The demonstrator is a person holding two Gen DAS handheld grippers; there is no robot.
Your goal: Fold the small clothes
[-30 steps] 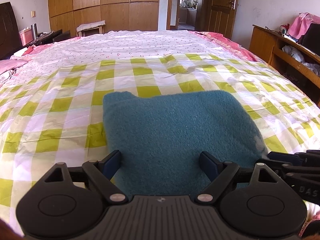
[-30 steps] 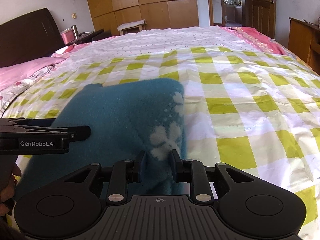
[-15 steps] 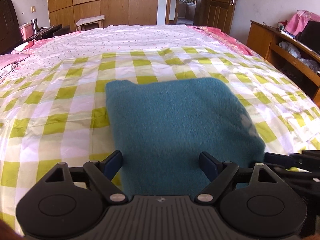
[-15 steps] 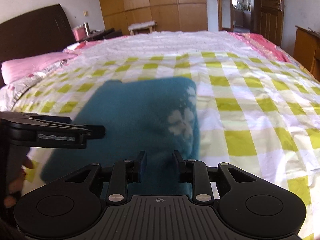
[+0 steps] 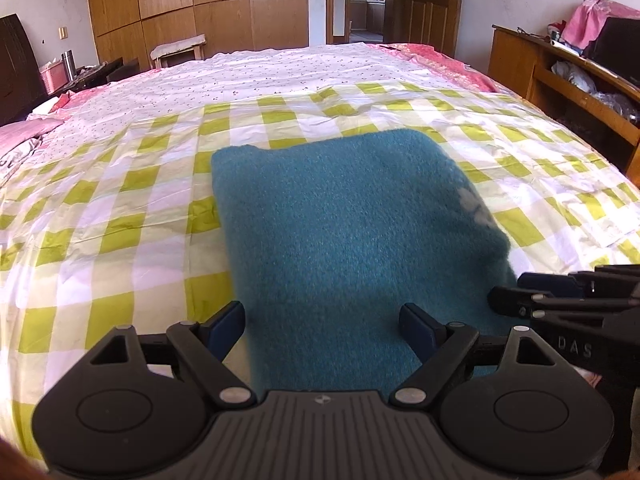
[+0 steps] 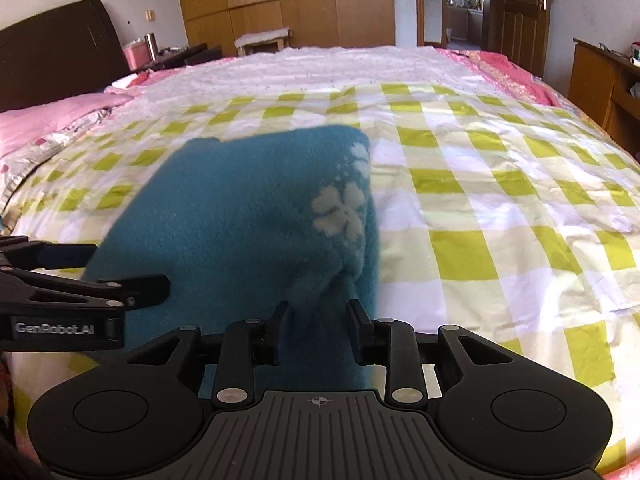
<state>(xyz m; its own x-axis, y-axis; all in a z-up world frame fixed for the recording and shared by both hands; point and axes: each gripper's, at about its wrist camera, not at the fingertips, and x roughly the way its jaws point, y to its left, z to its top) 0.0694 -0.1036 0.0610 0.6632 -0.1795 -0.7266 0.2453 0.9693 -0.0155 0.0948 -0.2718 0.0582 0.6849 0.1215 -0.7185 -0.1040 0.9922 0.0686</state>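
A teal fleece garment (image 5: 344,232) with pale flower marks lies folded on the green and white checked sheet (image 5: 120,216). It also shows in the right wrist view (image 6: 240,216). My left gripper (image 5: 322,320) is open, its fingers straddling the garment's near edge. My right gripper (image 6: 318,320) is shut on the garment's near right corner, which bunches up between the fingers. The right gripper shows at the right of the left view (image 5: 560,296), and the left gripper at the left of the right view (image 6: 80,292).
The bed (image 5: 280,76) stretches far ahead with a floral white sheet. A wooden shelf unit (image 5: 568,76) stands at the right, a dark headboard (image 6: 60,64) and pink pillow (image 6: 48,116) at the left, wardrobes (image 5: 200,4) behind.
Both grippers have risen and drawn back a little, so more of the bed shows. The right gripper's fingers have spread slightly around the bunched corner. The garment's near right corner lifts.
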